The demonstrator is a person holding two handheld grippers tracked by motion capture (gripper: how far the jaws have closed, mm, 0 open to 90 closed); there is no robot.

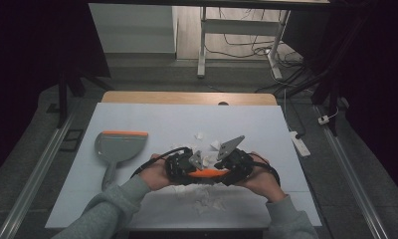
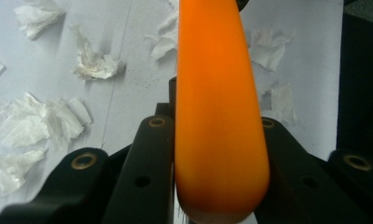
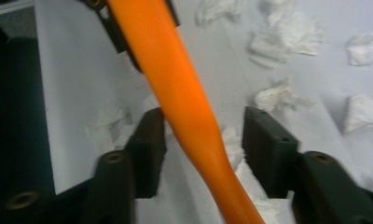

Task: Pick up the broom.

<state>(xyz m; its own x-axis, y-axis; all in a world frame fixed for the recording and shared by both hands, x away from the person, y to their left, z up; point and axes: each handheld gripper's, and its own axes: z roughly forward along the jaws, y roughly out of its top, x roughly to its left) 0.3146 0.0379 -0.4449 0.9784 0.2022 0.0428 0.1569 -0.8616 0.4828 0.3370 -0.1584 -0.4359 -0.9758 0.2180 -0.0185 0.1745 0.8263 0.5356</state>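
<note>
Orange smooth plastic brush handle, judged light, stiff and slick, best gripped at its thick rounded end, hangs level above the paper-strewn white table, clamped there by the left gripper, its thinner stretch between the half-open, not yet pressing jaws of the right gripper.

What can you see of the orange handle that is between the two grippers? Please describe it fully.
The orange handle is smooth, glossy and plastic-looking, thick and rounded at one end and narrowing along its length. It is held above the white table, over torn paper scraps. The left gripper clamps its thick end, both jaws pressing on it. The right gripper has the narrow part between its jaws; one jaw seems to touch it, the other stands apart.
</note>
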